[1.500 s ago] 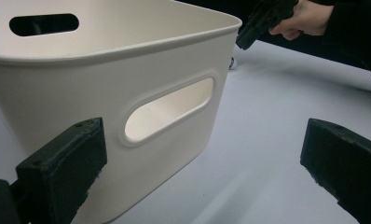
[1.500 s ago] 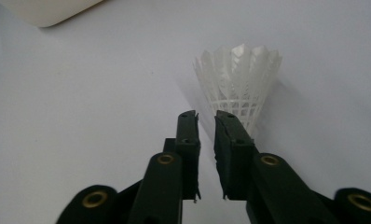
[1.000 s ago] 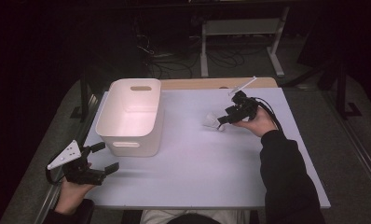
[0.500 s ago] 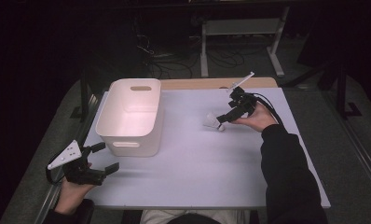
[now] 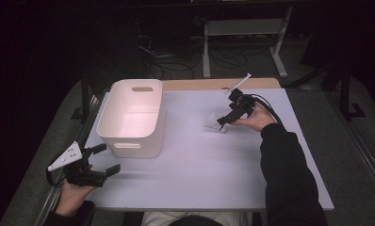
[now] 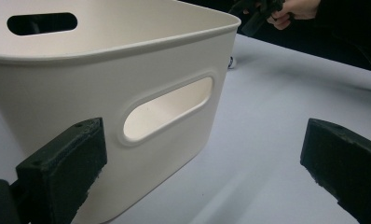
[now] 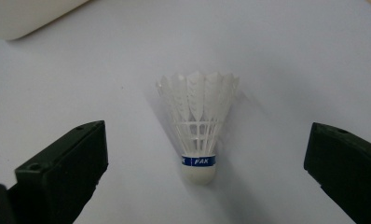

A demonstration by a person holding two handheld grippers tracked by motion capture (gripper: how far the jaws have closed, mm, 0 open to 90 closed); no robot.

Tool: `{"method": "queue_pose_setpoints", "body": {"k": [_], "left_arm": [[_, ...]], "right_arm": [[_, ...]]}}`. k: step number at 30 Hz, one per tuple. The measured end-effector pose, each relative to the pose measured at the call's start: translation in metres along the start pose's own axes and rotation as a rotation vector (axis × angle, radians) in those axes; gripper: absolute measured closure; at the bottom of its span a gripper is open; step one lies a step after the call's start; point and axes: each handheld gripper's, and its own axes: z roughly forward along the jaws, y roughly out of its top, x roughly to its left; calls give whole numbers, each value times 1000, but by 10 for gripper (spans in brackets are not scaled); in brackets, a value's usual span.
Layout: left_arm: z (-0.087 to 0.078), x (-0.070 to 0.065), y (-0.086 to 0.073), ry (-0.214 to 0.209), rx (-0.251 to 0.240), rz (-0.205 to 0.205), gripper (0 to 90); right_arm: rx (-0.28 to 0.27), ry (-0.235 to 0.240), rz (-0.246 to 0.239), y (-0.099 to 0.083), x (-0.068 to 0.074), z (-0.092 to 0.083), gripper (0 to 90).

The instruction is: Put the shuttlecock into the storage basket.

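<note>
In the high view, the person's right arm is reaching forward across the table (image 5: 195,179), the sleeve running up from the bottom edge and the hand cupping the right tongs (image 5: 222,123) from the side. These tongs are pointing down and leftward at a shuttlecock (image 5: 213,120) lying just in front of their tips. The left tongs (image 5: 102,159) are resting low at the near left corner, held from behind, with their jaws spread and aimed toward the white bin (image 5: 131,117) just ahead.

In the left gripper view, the two black jaws are standing wide apart, the bin's handled wall looming close between and beyond them.

In the right gripper view, the jaws have just been opening and are spreading wide; the shuttlecock is lying on the table between them, touching neither, cork end nearest the tongs.
</note>
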Motion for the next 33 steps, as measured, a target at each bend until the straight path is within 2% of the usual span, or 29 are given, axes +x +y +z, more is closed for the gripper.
{"method": "queue_pose_setpoints", "body": {"k": [19, 33], "left_arm": [[-1, 0, 0, 2, 1, 0, 1], [-1, -1, 0, 3, 1, 0, 2]], "right_arm": [[58, 1, 18, -9, -10, 18, 0], [43, 16, 6, -19, -11, 31, 128]]}}
